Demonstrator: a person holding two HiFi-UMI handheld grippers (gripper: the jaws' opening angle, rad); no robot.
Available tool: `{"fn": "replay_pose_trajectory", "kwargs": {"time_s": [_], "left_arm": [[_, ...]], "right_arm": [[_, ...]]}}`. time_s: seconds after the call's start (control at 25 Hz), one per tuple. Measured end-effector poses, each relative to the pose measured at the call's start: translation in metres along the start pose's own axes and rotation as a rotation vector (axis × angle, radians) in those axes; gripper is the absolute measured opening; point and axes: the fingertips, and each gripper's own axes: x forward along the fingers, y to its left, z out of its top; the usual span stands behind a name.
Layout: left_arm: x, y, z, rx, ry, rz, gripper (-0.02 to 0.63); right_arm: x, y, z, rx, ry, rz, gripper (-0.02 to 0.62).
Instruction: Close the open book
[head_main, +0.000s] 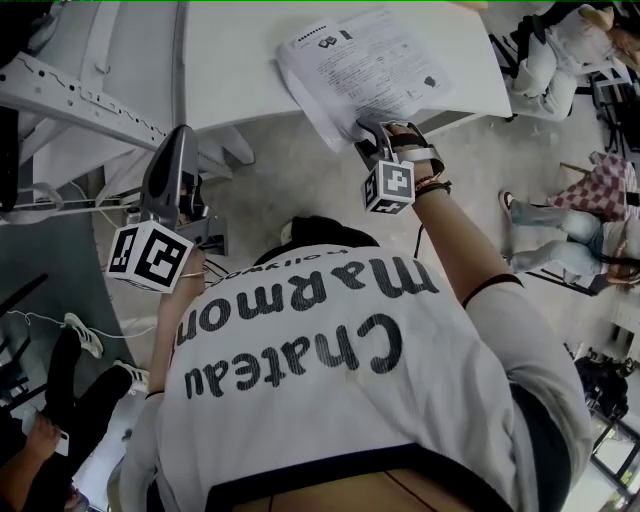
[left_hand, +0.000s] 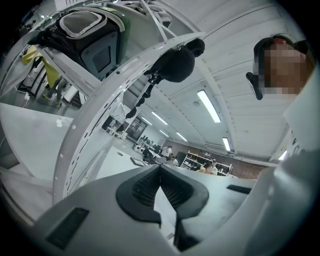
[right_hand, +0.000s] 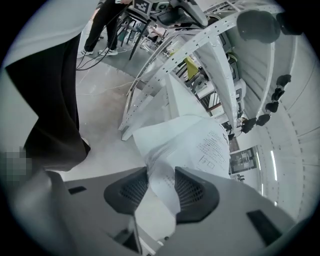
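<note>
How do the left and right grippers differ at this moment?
The right gripper has its jaws apart with the book's pages between them; the left gripper has its jaws together, nothing between. The right gripper reaches the edge of the table; the left gripper is held off to the side, away from the pages. Both carry a marker cube.

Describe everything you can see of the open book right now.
The open book is thin, with white printed paper pages showing text blocks and small dark figures. It lies spread, face up, on the white table, its near corner overhanging the edge. That corner bends between the jaws of the right tool, which stand apart around it.
</note>
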Motion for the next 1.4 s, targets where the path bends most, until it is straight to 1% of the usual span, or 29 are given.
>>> {"fn": "replay_pose_trajectory", "kwargs": {"time_s": [0.24, 0.36, 0.44, 0.64, 0.76, 0.88, 1.08, 1.4], "left_arm": [[0.008, -0.003, 0.003, -0.001, 0.000, -0.026, 0.023], [0.014, -0.006, 0.004, -0.003, 0.000, -0.042, 0.023], [0.019, -0.009, 0.006, -0.002, -0.002, -0.057, 0.023], [0.030, -0.020, 0.011, 0.001, -0.003, -0.098, 0.023], [0.038, -0.026, 0.012, 0.005, -0.002, -0.121, 0.023], [0.045, -0.032, 0.012, 0.010, 0.001, -0.140, 0.023], [0.062, -0.047, 0.005, 0.019, 0.026, -0.194, 0.023], [0.077, -0.064, 0.002, 0.037, 0.045, -0.241, 0.023]], "right_arm": [[-0.009, -0.002, 0.001, 0.118, -0.014, 0.044, 0.089], [-0.014, -0.003, 0.002, 0.187, -0.021, 0.063, 0.064], [-0.018, -0.006, 0.002, 0.262, -0.030, 0.085, 0.057], [-0.030, -0.016, 0.006, 0.501, -0.079, 0.173, 0.052], [-0.039, -0.023, 0.008, 0.643, -0.110, 0.202, 0.051], [-0.047, -0.028, 0.006, 0.804, -0.144, 0.216, 0.051], [-0.056, -0.041, -0.002, 1.085, -0.231, 0.220, 0.051], [-0.071, -0.060, -0.010, 1.430, -0.405, 0.252, 0.051]]}}
